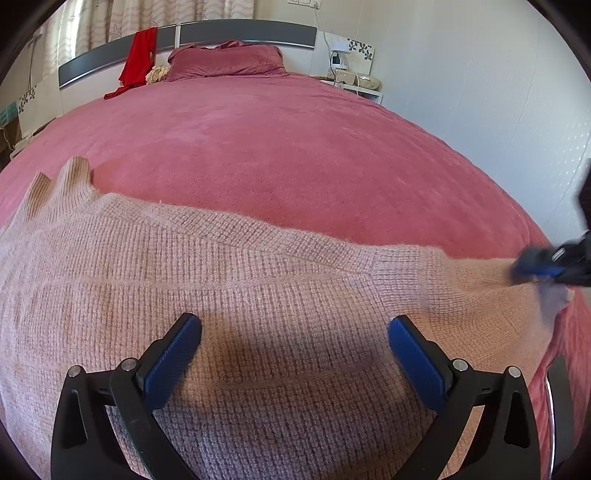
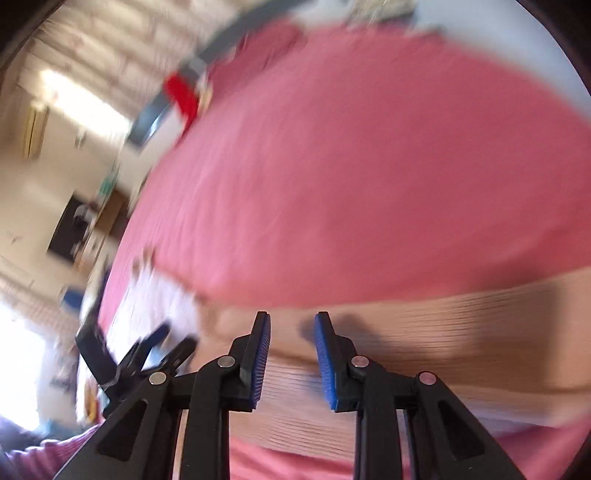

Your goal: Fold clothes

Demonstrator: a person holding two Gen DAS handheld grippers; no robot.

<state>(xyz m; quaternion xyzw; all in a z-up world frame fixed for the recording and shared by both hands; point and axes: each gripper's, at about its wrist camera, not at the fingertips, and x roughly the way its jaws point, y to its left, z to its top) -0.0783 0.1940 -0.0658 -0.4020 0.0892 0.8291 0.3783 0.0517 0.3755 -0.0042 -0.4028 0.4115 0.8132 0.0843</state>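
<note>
A pale pink knit sweater (image 1: 229,302) lies spread flat across the near part of a pink bed (image 1: 280,147); its ribbed collar sticks up at the far left. My left gripper (image 1: 293,328) hovers just over the sweater's body, jaws wide open and empty. My right gripper shows at the right edge of the left wrist view (image 1: 546,269), at the sweater's right end, blurred. In the blurred right wrist view my right gripper (image 2: 291,325) is partly open with nothing between the pads, above the sweater (image 2: 443,339). The left gripper shows there too (image 2: 162,343).
A pink pillow (image 1: 225,61) and a red garment (image 1: 138,61) lie at the grey headboard (image 1: 243,35). A white bedside shelf (image 1: 364,86) with small items stands at the back right. A white wall (image 1: 498,92) runs along the right.
</note>
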